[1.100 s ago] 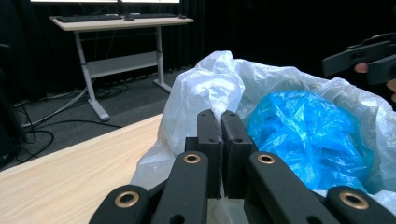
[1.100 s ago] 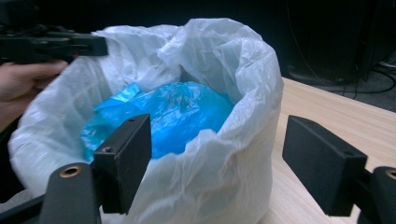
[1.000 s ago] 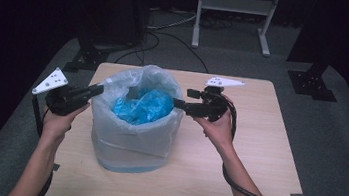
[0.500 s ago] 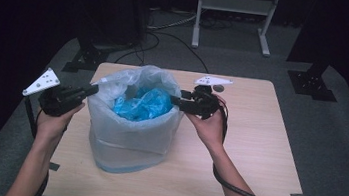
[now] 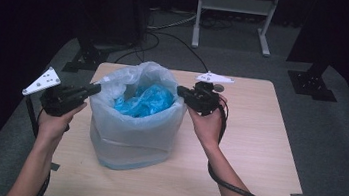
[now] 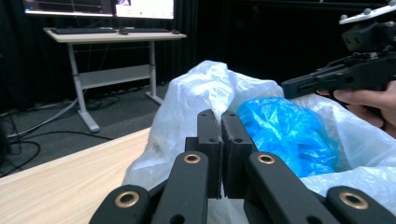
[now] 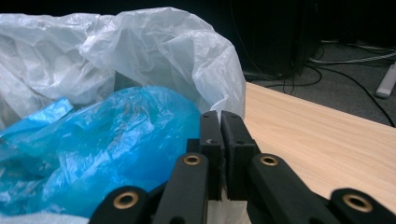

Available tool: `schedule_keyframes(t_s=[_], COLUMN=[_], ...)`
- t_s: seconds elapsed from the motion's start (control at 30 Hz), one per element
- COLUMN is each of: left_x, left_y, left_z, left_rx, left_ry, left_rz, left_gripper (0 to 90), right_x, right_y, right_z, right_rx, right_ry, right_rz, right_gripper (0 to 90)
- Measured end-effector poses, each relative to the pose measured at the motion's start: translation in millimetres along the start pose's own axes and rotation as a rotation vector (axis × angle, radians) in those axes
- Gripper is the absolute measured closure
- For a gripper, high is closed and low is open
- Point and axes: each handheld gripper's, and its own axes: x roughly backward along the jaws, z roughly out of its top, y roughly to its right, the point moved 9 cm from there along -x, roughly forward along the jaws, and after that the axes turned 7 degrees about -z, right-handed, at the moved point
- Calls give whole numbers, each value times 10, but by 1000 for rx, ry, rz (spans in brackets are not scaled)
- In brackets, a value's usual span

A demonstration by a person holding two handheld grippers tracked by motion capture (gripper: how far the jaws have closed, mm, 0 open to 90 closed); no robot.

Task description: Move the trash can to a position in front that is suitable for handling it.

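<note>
Both tongs clamped on the bag rim

Left tongs pinch the white bag rim on the left; right tongs, jaws just closed, pinch it on the right. Blue bag sits inside. White bag stands mid-table.

White bag: thin translucent plastic film, crinkled, showing a soft sheen, centre of the high view. Blue bag: glossier plastic, wrinkled, catching highlights at lower left. Table: pale wood-grain top, smooth, matt. Left gripper: matt black plastic, with 4 brass-coloured rivets glinting at the bottom edge.
</note>
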Motion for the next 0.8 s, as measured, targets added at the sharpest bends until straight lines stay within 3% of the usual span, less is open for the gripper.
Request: schedule_keyframes(t_s=[0.17,0.27,0.33,0.37,0.47,0.53,0.8], left_x=[-35,-98,-117,-169,-227,-314,-486], left_y=[54,137,164,231,304,415,585], left_z=[36,86,97,117,123,133,165], left_rx=[13,16,15,20,20,21,16], left_ry=[12,19,17,19,14,8,-21], left_rz=[-31,-62,-70,-99,-121,-157,-196], left_gripper=[883,883,882,882,882,882,882], right_x=[-3,31,39,55,63,64,86], right_y=[-39,-132,-165,-242,-330,-480,-807], right_z=[75,173,199,250,288,309,287], right_rx=[1,-25,-25,-24,-20,-10,8], right_ry=[-8,-5,-4,-5,-6,-19,-24], right_rz=[25,88,103,136,165,212,322], right_gripper=[895,897,897,897,897,897,897])
